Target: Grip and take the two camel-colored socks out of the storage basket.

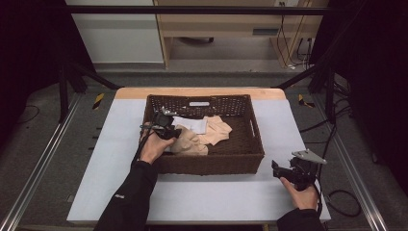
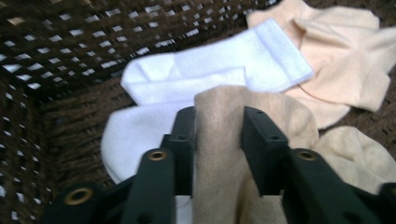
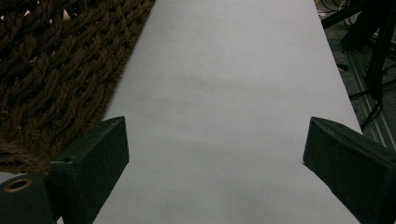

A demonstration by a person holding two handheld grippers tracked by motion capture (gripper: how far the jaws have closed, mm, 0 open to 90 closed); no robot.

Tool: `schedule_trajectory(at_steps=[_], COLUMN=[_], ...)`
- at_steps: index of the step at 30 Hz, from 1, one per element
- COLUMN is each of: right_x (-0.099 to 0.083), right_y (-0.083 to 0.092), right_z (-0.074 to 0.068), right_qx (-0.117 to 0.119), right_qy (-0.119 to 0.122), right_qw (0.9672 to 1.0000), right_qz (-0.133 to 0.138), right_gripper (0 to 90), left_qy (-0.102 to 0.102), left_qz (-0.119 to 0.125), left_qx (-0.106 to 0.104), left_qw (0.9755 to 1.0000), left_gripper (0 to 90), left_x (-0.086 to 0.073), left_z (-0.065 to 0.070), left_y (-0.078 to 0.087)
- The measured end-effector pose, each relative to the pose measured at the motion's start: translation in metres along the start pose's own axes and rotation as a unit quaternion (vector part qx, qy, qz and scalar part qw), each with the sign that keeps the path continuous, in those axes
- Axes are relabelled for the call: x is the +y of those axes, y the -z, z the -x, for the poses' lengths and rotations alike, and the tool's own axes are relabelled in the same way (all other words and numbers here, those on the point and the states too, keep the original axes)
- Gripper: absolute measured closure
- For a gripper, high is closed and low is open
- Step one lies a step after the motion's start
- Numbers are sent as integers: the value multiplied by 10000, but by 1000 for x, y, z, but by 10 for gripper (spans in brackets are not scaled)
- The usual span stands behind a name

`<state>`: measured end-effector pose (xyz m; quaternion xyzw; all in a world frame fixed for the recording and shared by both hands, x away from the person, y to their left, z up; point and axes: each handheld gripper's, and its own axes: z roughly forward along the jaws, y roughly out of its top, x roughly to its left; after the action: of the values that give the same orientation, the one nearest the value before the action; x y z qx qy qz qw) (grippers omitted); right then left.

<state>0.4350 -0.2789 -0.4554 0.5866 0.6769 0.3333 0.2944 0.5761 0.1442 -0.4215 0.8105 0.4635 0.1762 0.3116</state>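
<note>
Beige knit sock bunches, pinched in the left claw.

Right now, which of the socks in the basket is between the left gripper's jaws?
The tan sock, pinched in a fold by the left gripper. The white socks and the paler peach ones lie loose beyond it.

My black left gripper pinches a tan sock. Beyond it lie a white sock and peach socks in the dark brown woven basket.
</note>
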Motion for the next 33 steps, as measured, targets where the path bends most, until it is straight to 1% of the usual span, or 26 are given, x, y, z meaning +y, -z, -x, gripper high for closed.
schedule_trajectory(at_steps=[1, 5, 8, 9, 13, 15, 17, 19, 21, 23, 25, 26, 27, 30, 33], right_x=[0, 0, 0, 0, 0, 0, 0, 0, 0, 0, 0, 0, 0, 0, 0], right_y=[0, 0, 0, 0, 0, 0, 0, 1, 1, 1, 1, 1, 1, 1, 1], right_z=[0, 0, 0, 0, 0, 0, 0, 0, 1, 1, 1, 1, 1, 1, 2], right_qx=[-2, -10, -23, -24, -46, -51, -54, -69, -68, -68, -63, -62, -61, -70, -79], right_qy=[9, 19, 48, 51, 48, 60, 53, 60, 66, 62, 54, 52, 57, 34, 39], right_qw=[10000, 10000, 10000, 10000, 10000, 10000, 10000, 10000, 10000, 10000, 10000, 10000, 10000, 10000, 10000], right_qz=[1, 8, 19, 22, 11, 21, 25, 31, 23, 22, 24, 21, 22, 24, 32], right_gripper=[71, 72, 72, 72, 72, 72, 72, 72, 72, 72, 72, 72, 72, 72, 72], left_qy=[31, -11, -66, -100, -78, -44, 130, 293, 356, 369, 406, 391, 426, 368, 354], left_qz=[-38, -39, 22, 63, 341, 522, 723, 899, 1065, 1270, 1524, 1623, 1734, 2045, 2292], left_qx=[-21, -113, -176, -164, -227, -246, -315, -384, -401, -405, -419, -390, -380, -354, -423], left_qw=[10000, 9999, 9998, 9998, 9991, 9983, 9968, 9948, 9929, 9904, 9866, 9852, 9832, 9775, 9718], left_gripper=[717, 834, 853, 854, 859, 860, 860, 861, 861, 861, 861, 862, 861, 862, 862], left_x=[0, 0, 0, 0, -1, -1, 0, 1, 2, 3, 5, 5, 6, 10, 17], left_z=[0, 1, 2, 2, 1, 0, -2, -5, -6, -7, -7, -8, -7, -5, -3], left_y=[0, 2, 4, 5, 11, 14, 18, 20, 24, 28, 34, 37, 40, 53, 67])
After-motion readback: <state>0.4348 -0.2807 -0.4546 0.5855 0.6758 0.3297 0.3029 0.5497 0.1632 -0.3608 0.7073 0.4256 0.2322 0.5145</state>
